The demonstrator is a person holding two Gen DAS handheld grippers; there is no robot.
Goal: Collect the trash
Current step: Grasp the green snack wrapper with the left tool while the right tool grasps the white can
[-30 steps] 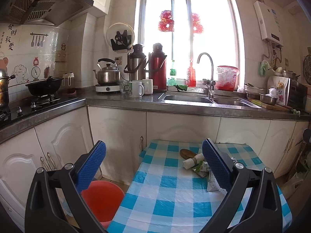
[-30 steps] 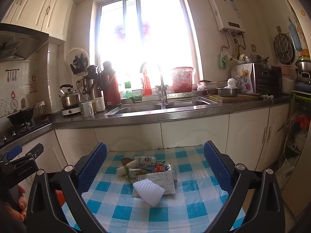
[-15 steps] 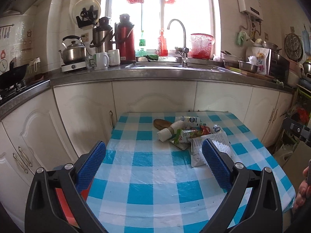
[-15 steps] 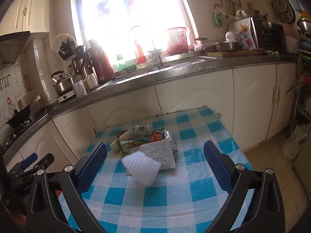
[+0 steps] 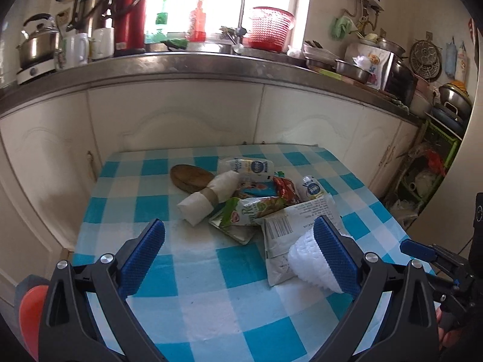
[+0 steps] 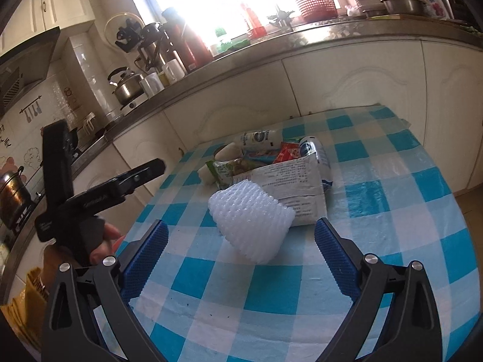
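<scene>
- Left gripper [image 5: 238, 239]: jaws wide apart, nothing between them. It hangs over the near part of the table [image 5: 187, 274].
- Right gripper [image 6: 240, 242]: jaws also wide apart, empty.
- Trash is 1 loose pile past the jaws of both grippers. The foam net [image 6: 252, 215] lies nearest, between the right jaws & a little ahead of them. In the left view it sits just beside the right-hand jaw, partly hidden by it.
- Behind the net, touching it: the paper bag [image 6: 299, 182]. Farther ahead: green wrapper [image 5: 256, 208], white roll [image 5: 208, 196], 2 small bottles [image 5: 246, 166] and a brown lid [image 5: 190, 176].
- Red bin [image 5: 28, 319] shows low, left of the left jaws, beside the table. Probably the trash goes there.
- Risk 1: the net is soft & springy, so I think a shallow pinch can slip off or crush it.
- Risk 2: jaws closing too far ahead may catch the bag too and drag the pile.
- Risk 3: the bottles lie on their side, so a push could roll them off the edge.
- Risk 4: the 2 grippers are near each other, they could collide over the pile.
</scene>
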